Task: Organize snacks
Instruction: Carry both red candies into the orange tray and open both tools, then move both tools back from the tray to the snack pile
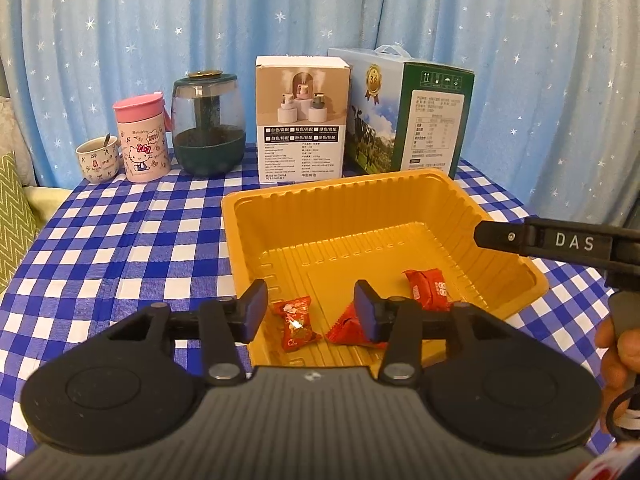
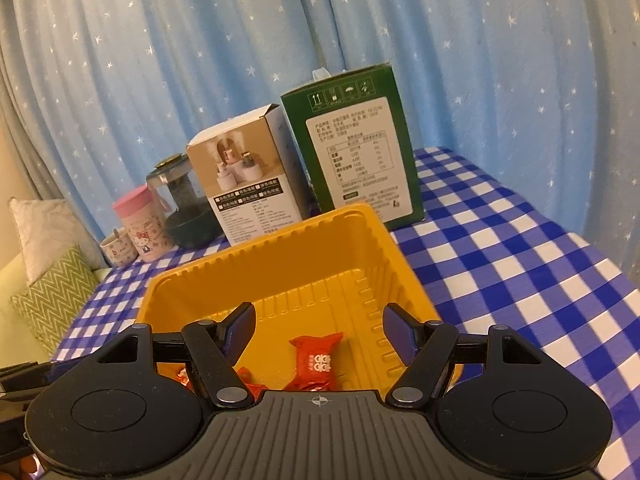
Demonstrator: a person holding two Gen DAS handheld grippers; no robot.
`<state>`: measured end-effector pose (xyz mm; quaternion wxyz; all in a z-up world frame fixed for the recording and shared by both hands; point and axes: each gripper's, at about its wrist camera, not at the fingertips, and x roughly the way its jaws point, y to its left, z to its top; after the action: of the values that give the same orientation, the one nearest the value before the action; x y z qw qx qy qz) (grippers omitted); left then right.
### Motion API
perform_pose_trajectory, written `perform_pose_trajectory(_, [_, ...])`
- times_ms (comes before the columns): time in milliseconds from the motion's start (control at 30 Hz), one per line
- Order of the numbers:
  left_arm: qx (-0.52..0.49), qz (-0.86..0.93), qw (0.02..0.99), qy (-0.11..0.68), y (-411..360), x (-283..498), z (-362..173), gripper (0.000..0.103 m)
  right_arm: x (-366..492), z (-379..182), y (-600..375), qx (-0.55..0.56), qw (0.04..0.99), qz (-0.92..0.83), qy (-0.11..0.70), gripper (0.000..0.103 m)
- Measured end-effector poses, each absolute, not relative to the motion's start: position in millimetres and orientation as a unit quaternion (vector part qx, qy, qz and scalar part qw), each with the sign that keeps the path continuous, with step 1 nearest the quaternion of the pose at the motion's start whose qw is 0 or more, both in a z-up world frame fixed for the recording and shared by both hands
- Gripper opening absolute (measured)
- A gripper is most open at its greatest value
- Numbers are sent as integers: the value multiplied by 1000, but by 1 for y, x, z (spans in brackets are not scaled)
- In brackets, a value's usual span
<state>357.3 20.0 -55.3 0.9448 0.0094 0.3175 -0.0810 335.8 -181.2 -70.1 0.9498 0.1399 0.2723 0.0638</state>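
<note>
We hold both tongs released over the ribbed yellow plastic tray (image 2: 280, 264); the red-wrapped rectangular candy (image 2: 316, 360) lies between our right tongs (image 2: 320, 332), long axis pointing away; left tongs (image 1: 310, 308) sit farther off.

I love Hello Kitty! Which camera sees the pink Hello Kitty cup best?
The left wrist view. There the Hello Kitty cup stands big and whole on the checked cloth, its pink lid and the kitty drawing easy to see. In the right wrist view the same cup is smaller and farther off to the side, so the picture on it is harder to make out.
</note>
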Motion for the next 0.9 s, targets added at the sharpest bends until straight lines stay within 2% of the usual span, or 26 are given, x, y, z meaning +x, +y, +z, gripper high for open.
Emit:
perform_pose_trajectory(300, [15,-88,949,303,15,333,-42,48,308,-56,-179,106,960,53,253,70])
perform_pose_trajectory(900, [26,-98,946,308,18,239,-38,54,221,-57,-199,119,956,41,267,70])
